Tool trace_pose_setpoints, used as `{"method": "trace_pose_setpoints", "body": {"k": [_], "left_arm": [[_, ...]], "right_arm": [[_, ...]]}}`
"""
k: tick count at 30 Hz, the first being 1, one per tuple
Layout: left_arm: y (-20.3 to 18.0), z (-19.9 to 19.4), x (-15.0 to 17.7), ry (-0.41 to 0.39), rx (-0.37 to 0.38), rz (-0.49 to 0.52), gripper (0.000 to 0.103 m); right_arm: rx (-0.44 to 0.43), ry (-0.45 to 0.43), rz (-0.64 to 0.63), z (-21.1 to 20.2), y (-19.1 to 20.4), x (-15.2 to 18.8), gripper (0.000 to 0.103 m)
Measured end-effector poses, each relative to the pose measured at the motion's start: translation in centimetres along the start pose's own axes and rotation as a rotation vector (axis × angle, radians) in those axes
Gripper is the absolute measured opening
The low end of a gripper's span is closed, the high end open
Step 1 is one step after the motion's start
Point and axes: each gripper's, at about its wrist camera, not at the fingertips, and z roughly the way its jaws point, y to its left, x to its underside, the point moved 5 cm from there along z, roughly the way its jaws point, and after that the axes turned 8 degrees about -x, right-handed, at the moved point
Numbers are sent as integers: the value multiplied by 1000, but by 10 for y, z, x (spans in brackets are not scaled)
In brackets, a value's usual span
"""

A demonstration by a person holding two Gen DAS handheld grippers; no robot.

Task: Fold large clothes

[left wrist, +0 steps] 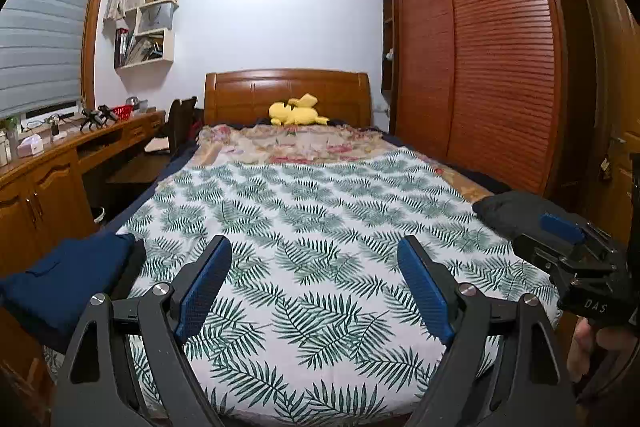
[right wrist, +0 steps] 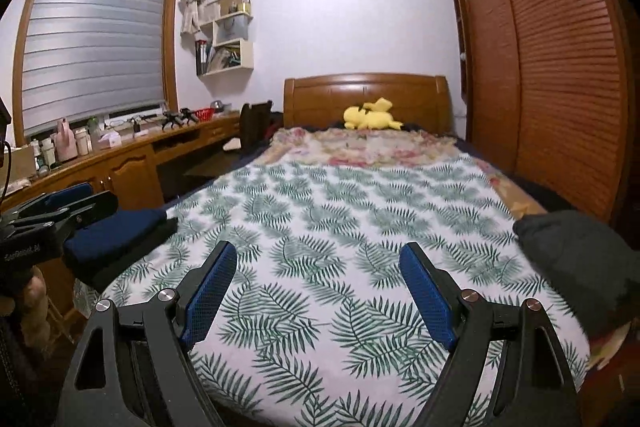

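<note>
A folded navy garment (left wrist: 68,275) lies on a darker folded piece at the bed's left edge; it also shows in the right wrist view (right wrist: 116,233). A dark grey-black garment (right wrist: 576,259) is heaped at the bed's right edge, seen too in the left wrist view (left wrist: 508,211). My left gripper (left wrist: 314,285) is open and empty above the leaf-print sheet (left wrist: 320,219), between the two garments. My right gripper (right wrist: 316,287) is open and empty above the same sheet (right wrist: 340,211). Each gripper shows at the edge of the other's view.
A yellow plush toy (left wrist: 296,111) lies by the wooden headboard (left wrist: 286,89). A floral blanket (left wrist: 292,143) covers the far part of the bed. A wooden desk with clutter (right wrist: 100,151) runs along the left. A louvred wardrobe (left wrist: 480,67) stands close on the right.
</note>
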Motion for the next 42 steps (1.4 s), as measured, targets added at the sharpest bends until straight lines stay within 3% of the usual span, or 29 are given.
{"method": "trace_pose_setpoints", "body": {"k": [11,42], "left_arm": [[0,-6,0,-16,-9,2,85],[4,-8,9,13,-31,-1,85]], "right_arm": [[7,-24,7,3,-2,15,85],[19,-32,8,-2,-4,11,85]]}}
